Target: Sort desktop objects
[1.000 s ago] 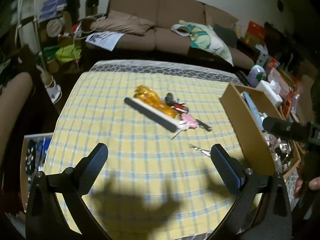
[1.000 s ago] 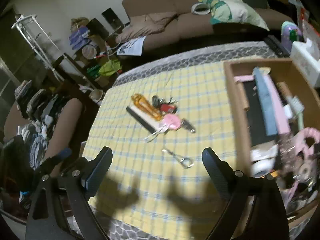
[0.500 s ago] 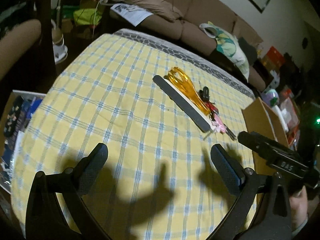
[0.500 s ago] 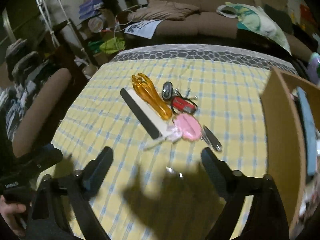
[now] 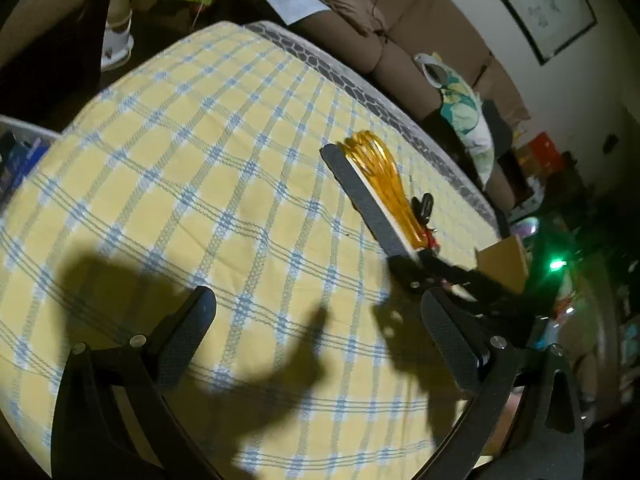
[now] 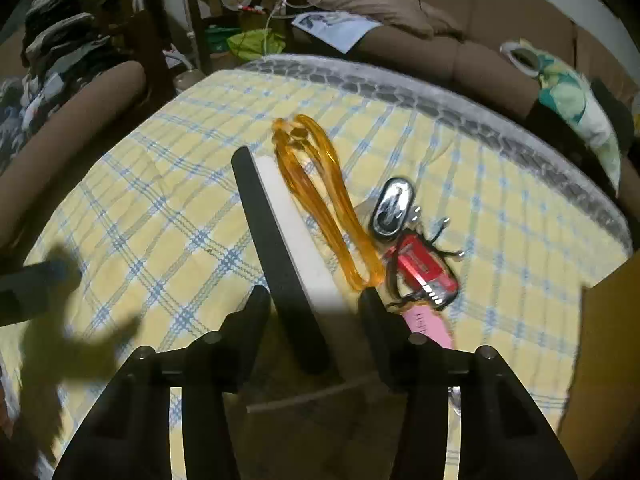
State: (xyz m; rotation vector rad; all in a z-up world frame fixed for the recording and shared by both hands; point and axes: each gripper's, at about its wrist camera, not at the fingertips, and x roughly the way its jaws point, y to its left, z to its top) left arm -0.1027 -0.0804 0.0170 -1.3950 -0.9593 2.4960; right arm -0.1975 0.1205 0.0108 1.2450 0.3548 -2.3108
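While writing: only a few small letters show on the pink tag (image 6: 430, 322) beside the right claw, too blurred to read; the sheet of paper (image 6: 338, 28) on the couch (image 6: 492, 8) has print that cannot be made out either.
Black file: the long black nail file (image 6: 276, 248) lies flat on the checked yellow cloth (image 6: 160, 208), its long axis running from the right claw away toward the far edge of the table, near end between the claw's fingers.
White block: a white strip (image 6: 298, 240) lies touching the file's right side, parallel to it.
Orange bundle: amber rubber loops (image 6: 320, 196) lie just right of the white strip, pointing the same way.
Keys: a silver key fob (image 6: 394, 206) and a red tag (image 6: 426, 268) sit right of the bundle, toward the table's right edge.
Box: a cardboard box wall (image 6: 612, 344) stands at the table's right edge.
Right claw: the right gripper (image 6: 314, 312) has just been closing; its jaws stand part-way in, straddling the near ends of the file and the strip, with gaps visible at both pads.
Left claw: the left gripper (image 5: 316, 320) is spread wide over bare cloth near the table's near edge, holding nothing.
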